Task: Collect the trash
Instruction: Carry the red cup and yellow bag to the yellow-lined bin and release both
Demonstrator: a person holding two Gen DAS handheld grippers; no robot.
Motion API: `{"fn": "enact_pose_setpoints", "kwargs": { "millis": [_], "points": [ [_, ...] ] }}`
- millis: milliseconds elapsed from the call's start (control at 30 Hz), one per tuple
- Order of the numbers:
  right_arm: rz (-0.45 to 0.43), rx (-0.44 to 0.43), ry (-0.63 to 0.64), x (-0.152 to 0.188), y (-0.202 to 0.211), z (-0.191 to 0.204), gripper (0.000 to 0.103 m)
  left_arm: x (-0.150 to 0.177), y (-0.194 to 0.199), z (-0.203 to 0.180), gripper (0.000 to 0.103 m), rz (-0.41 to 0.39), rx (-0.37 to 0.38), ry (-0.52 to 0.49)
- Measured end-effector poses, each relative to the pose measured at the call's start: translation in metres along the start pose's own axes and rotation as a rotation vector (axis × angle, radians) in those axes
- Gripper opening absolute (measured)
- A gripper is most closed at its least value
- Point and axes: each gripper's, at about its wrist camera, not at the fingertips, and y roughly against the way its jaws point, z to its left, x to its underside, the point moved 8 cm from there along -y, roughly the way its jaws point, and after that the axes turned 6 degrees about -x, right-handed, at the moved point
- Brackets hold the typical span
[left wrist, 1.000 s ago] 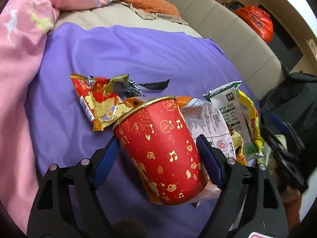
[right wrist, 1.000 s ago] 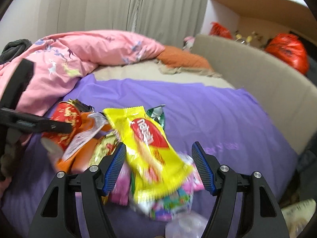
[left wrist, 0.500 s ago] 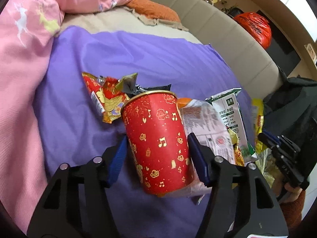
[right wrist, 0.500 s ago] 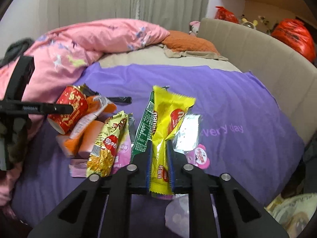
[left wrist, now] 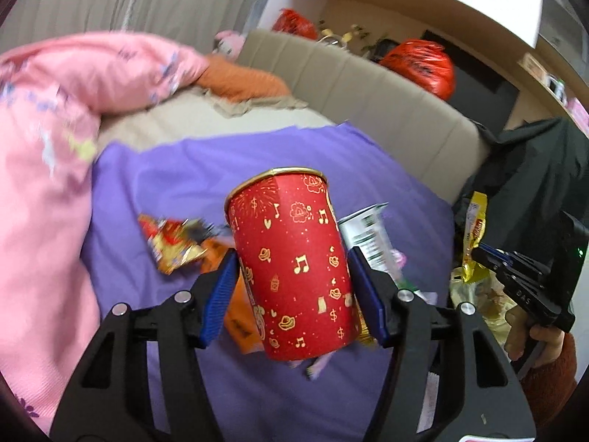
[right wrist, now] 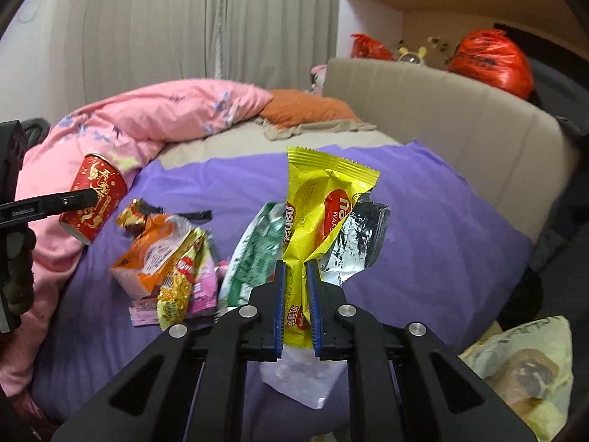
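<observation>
Red cardboard cup (left wrist: 294, 269) stands clamped upright in my left tongs (left wrist: 292, 291); crinkled yellow wafer wrapper (right wrist: 316, 217) points up from my clenched right tongs (right wrist: 296, 305), both above the purple bed sheet (right wrist: 441, 258).

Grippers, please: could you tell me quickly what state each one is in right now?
Left gripper: shut on the red paper cup.
Right gripper: shut on the yellow wafer wrapper.

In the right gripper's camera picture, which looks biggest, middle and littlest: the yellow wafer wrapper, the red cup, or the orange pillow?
1. yellow wafer wrapper, though it is nearest the camera, held in the right gripper, so that helps it look big.
2. orange pillow and red cup look about alike; I would not rank them.
</observation>
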Motion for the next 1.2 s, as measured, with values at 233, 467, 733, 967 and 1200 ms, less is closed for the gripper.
{"fn": "enact_pose_setpoints", "kwargs": {
  "millis": [233, 467, 733, 967, 1200],
  "points": [
    [-0.071, 0.069, -0.019, -0.002, 0.048, -0.036, 0.012, -0.016, 0.004, -0.07, 0.057, -0.023, 0.047, -0.102],
    [-0.097, 0.158, -0.071, 0.03, 0.1, -0.095, 0.012, -0.007, -0.034, -0.164, 0.057, 0.048, 0.168, -0.158],
    [-0.115, 0.322, -0.181, 0.08, 0.176, -0.193, 0.012, 0.038, -0.077, -0.335, 0.057, 0.171, 0.414, -0.305],
    [-0.12, 0.462, -0.26, 0.119, 0.23, -0.265, 0.012, 0.082, -0.108, -0.475, 0.058, 0.273, 0.664, -0.436],
    [-0.151, 0.398, -0.349, 0.139, 0.234, -0.294, 0.012, 0.148, -0.169, -0.503, 0.057, 0.407, 0.493, -0.702]
  ]
}}
